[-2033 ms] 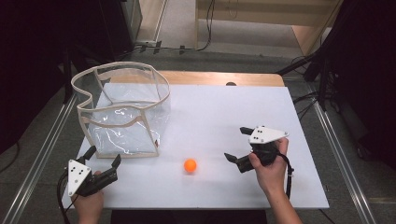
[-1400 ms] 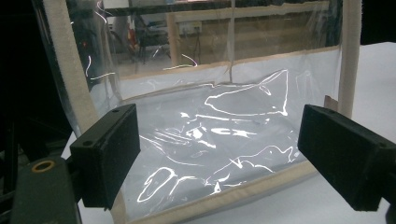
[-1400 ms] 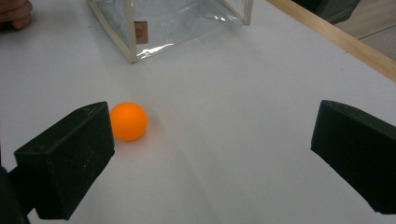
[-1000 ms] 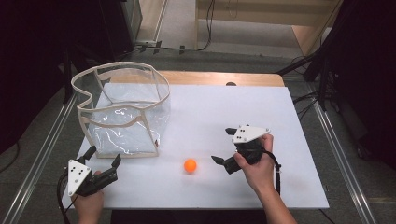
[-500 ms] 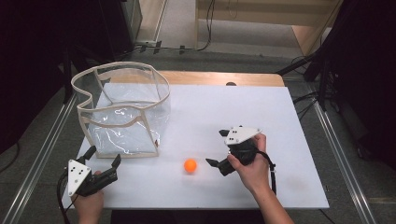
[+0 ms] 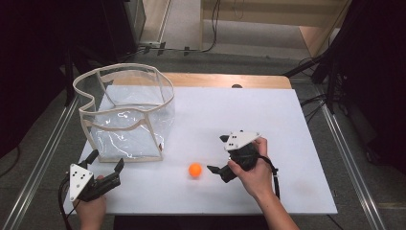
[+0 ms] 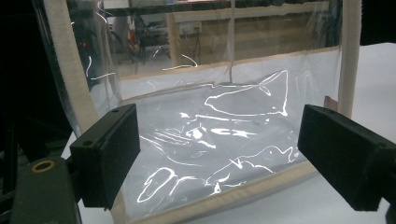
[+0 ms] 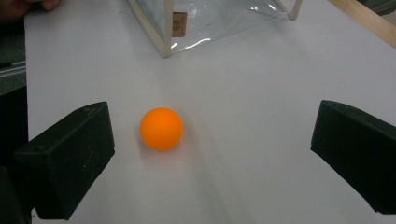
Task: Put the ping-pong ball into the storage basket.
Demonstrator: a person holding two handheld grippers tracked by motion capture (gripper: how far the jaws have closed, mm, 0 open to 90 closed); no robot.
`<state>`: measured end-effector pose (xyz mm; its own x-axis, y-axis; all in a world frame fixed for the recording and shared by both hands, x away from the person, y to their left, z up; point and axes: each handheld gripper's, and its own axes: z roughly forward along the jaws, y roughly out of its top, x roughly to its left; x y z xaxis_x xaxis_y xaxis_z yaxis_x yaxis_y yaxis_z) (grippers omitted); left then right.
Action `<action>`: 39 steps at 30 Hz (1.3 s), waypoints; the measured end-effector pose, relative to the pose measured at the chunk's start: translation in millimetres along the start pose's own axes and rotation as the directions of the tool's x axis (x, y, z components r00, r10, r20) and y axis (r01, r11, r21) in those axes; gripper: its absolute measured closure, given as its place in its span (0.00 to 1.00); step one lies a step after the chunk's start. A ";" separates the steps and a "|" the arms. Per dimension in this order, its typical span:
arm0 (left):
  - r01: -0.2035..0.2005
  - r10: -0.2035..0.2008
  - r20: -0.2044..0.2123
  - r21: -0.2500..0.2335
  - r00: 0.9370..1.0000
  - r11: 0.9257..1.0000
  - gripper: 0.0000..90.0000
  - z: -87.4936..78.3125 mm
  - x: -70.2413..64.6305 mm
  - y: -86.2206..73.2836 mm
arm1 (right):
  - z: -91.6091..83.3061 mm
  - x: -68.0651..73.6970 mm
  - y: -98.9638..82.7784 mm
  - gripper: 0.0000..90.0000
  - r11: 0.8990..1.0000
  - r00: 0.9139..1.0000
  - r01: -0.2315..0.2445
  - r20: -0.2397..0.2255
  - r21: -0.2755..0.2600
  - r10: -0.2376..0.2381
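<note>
A small orange ball [image 6: 195, 170] lies on the white table [image 6: 273, 120] near its front edge. My right gripper [image 6: 216, 154] hovers just right of the ball with its jaws wide apart and pointing left at it. In the right gripper view the ball [image 8: 161, 129] rests ahead between the jaws, closer to the left one, untouched by my right gripper [image 8: 210, 154]. A clear plastic bag with beige trim [image 6: 124, 115] stands open at the back left. My left gripper [image 6: 106, 159] waits open by the bag's front bottom edge, facing its clear wall [image 7: 210, 130], holding nothing.
A wooden strip [image 6: 215, 79] runs along the table's far edge. Metal rails [image 6: 344, 153] flank the table on both sides. Bare white surface lies to the right of the ball and behind it. The bag's front corner [image 8: 163, 44] stands just beyond the ball.
My right gripper has slid left across the table toward the orange ball, jaws still apart. The left gripper, the ball and the bag have stayed put.
</note>
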<state>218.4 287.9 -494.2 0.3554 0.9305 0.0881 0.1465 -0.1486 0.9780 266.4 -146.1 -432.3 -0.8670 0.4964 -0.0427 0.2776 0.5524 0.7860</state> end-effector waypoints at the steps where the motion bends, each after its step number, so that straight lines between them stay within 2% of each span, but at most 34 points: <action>1: 0.000 0.000 0.000 0.000 1.000 1.000 0.15 0.0 0.0 0.0 | 0.7 0.4 0.4 0.00 1.000 1.000 0.002 -0.002 0.001 -0.002; 39: -0.001 0.001 0.000 0.000 1.000 1.000 0.15 -0.2 0.4 0.1 | 31.5 13.7 7.4 0.00 0.993 0.994 0.050 -0.102 0.107 -0.039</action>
<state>218.4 288.3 -494.1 0.3556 0.9304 0.0887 0.1462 -0.1491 0.9779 269.6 -114.1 -446.5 -0.9149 0.4035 -0.0100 0.2766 0.6448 0.7125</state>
